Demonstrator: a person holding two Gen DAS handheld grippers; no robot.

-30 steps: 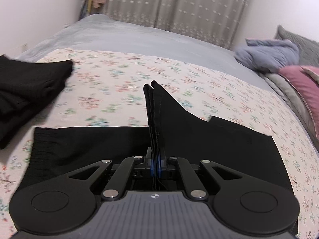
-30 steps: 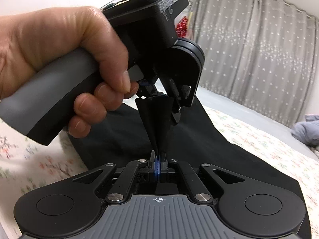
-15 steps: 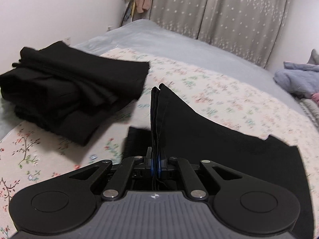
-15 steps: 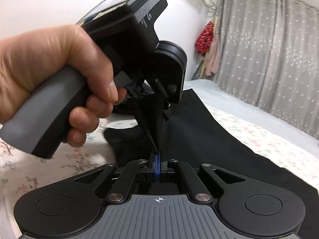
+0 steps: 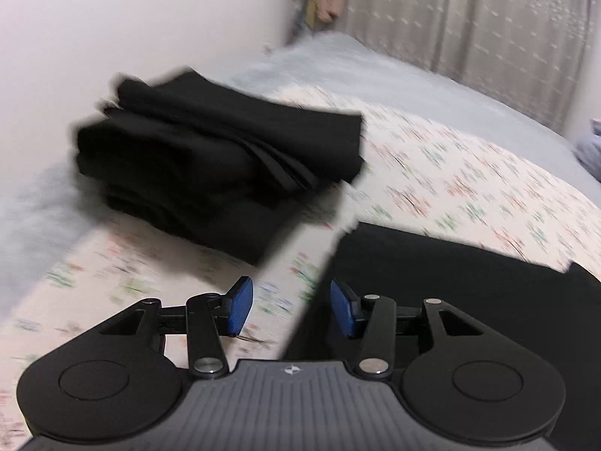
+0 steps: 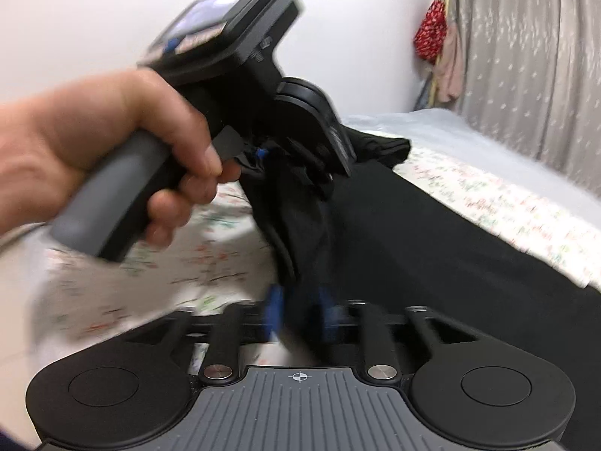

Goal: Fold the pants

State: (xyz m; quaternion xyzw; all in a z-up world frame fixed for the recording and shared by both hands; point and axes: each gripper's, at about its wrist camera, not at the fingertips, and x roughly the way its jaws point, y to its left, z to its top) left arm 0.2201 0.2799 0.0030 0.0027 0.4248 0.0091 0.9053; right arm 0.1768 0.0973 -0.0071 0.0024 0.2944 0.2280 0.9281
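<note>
Where the left wrist view looks down, the left gripper (image 5: 289, 310) has its jaws just opened and apart with nothing pressed between the blue pads, above the edge of the black pants (image 5: 469, 300), which lie flat on the floral bedspread (image 5: 450, 173), with a stack of folded black garments (image 5: 210, 158) near the bed's wall-side edge. In the blurred right wrist view, the right gripper (image 6: 298, 317) has likewise just released, its pads standing apart with a bunched fold of the pants (image 6: 432, 240) rising between them, while the left hand (image 6: 112, 143) grips the other tool's handle just beyond.
</note>
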